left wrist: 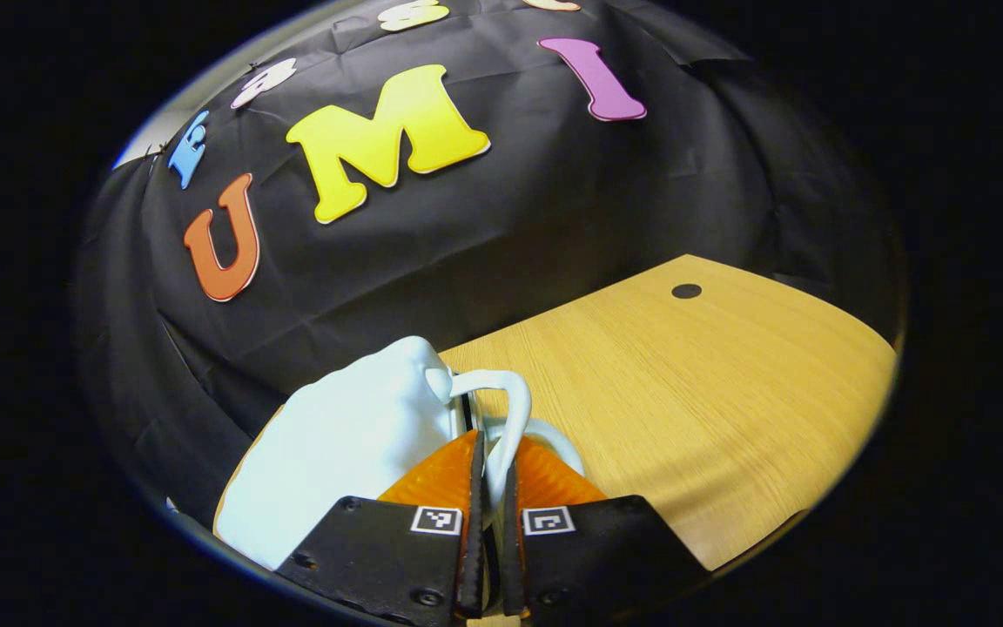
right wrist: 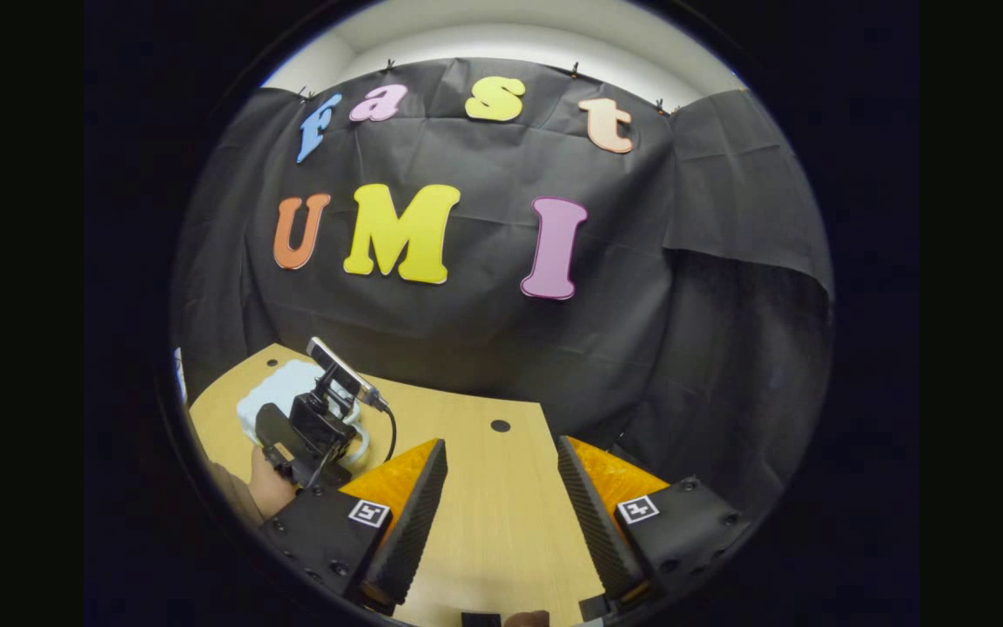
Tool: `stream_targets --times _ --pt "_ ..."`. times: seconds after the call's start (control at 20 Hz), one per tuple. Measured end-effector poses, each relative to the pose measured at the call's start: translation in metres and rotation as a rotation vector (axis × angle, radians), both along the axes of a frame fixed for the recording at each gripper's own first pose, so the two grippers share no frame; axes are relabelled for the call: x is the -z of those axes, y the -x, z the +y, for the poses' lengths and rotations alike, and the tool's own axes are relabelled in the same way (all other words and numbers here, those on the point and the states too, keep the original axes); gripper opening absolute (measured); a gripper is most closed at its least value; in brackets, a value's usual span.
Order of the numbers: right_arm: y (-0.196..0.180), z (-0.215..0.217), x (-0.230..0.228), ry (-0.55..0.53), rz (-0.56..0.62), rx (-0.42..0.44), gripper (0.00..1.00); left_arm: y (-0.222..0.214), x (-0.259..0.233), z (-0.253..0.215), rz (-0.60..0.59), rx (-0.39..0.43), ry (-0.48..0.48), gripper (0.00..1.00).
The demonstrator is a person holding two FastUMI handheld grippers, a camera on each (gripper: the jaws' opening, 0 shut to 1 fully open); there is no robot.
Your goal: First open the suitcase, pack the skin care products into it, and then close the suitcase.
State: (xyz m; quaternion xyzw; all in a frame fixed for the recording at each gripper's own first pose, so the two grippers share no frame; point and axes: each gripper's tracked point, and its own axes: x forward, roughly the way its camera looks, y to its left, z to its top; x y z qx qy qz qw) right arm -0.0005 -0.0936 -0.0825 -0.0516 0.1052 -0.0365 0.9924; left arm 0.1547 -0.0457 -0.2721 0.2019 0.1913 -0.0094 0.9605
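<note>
A small white suitcase (left wrist: 345, 435) lies at the table's left end, close to the black cloth wall. Its white loop handle (left wrist: 514, 405) arches toward me, and my left gripper (left wrist: 493, 448) is shut on that handle, both fingers pressing its sides. In the right gripper view the same suitcase (right wrist: 279, 392) sits far left, partly hidden behind the left gripper (right wrist: 314, 431) and the hand (right wrist: 271, 488) holding it. My right gripper (right wrist: 501, 448) hangs open over bare table, well to the right of the suitcase, with nothing between its fingers.
The wooden table (left wrist: 710, 383) stretches right from the suitcase, with a dark round hole (left wrist: 686, 291) near its far edge; the hole (right wrist: 500, 426) lies just ahead of the right gripper. Black cloth walls close off the back and right.
</note>
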Motion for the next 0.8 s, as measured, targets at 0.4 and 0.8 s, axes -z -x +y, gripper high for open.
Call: stream_targets --times 0.4,0.8 --pt "-0.008 -0.004 -0.015 -0.028 -0.026 -0.035 0.75 0.013 -0.078 -0.022 -0.076 0.025 0.125 0.98" --pt "-0.032 0.058 -0.041 -0.109 -0.080 -0.106 0.75 0.073 -0.234 0.038 -0.255 -0.060 0.331 0.94"
